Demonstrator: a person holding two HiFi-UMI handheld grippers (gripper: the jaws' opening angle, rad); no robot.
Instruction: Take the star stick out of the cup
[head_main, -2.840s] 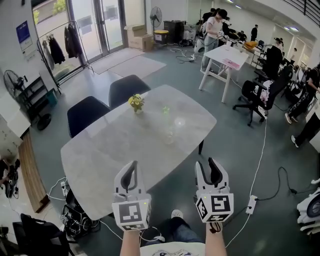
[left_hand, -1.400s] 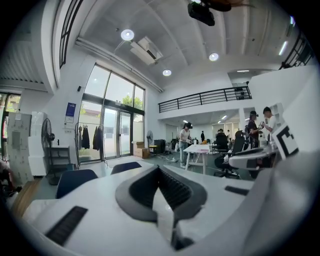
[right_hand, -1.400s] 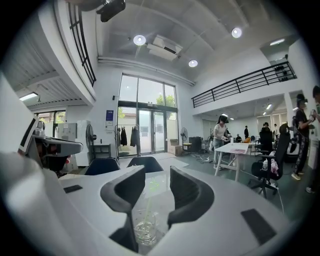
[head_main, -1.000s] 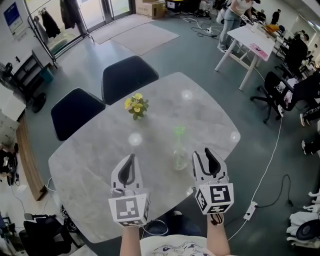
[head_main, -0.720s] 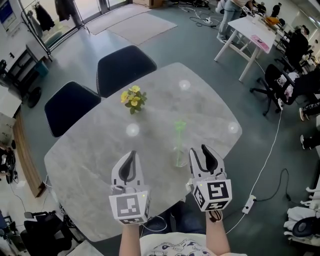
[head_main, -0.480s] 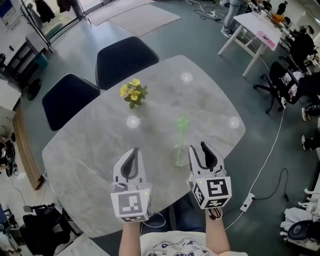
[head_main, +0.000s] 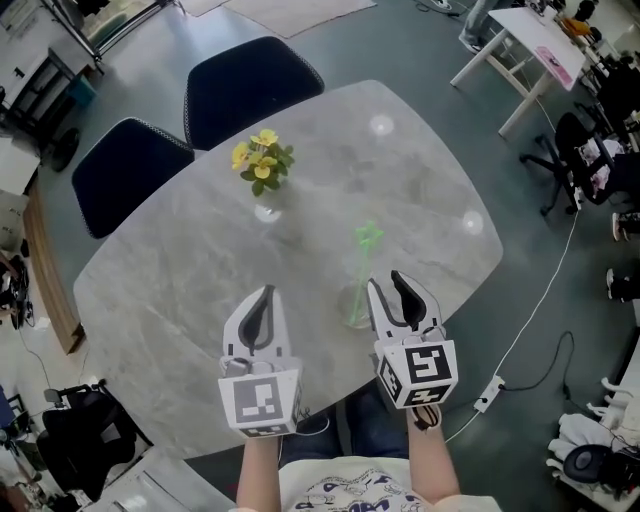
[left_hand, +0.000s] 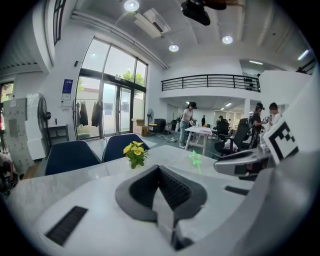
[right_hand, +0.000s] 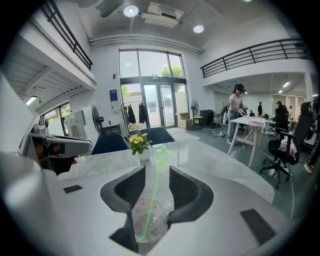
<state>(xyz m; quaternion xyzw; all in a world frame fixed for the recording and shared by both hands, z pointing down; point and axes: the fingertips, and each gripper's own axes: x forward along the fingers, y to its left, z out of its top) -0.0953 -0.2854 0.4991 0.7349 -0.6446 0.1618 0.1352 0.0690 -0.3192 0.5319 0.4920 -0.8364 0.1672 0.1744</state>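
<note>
A clear plastic cup stands on the marble table with a thin green star stick upright in it. My right gripper is open just right of the cup, its left finger close beside it. In the right gripper view the cup and the stick's star show through the gap of the open right gripper, and nothing is gripped. My left gripper hovers left of the cup, shut and empty. From the left gripper view the star shows ahead to the right.
A small pot of yellow flowers stands farther back on the table. Two dark chairs sit at the far side. A white table, office chairs and a floor cable lie to the right.
Both grippers have come forward over the table toward the cup. The right gripper now sits right beside the cup. The left stays shut, the right stays open.
</note>
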